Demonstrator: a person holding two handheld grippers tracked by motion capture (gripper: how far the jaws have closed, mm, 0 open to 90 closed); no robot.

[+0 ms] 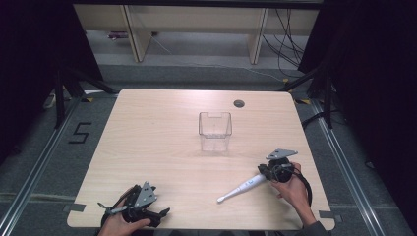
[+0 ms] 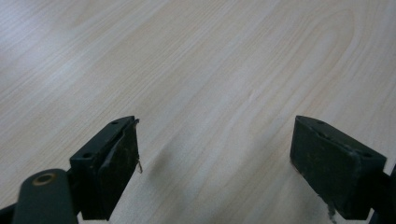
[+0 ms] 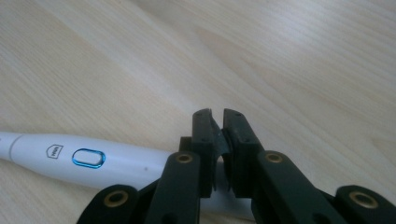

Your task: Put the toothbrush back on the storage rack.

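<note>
A white electric toothbrush (image 1: 243,188) lies flat on the wooden table (image 1: 162,137), brush head toward the front edge. In the right gripper view its handle (image 3: 88,158), with a blue-ringed button, runs in from the left and passes under the jaws. My right gripper (image 1: 262,173) (image 3: 215,116) sits at the thick end of the handle with its jaws shut together above it, nothing between the tips. My left gripper (image 1: 160,200) (image 2: 215,140) rests near the table's front left edge, jaws wide open over bare wood.
A clear plastic container (image 1: 215,130) stands upright in the middle of the table, well beyond the toothbrush. A round cable hole (image 1: 239,103) sits near the far edge. Dark floor and rails surround the table.
</note>
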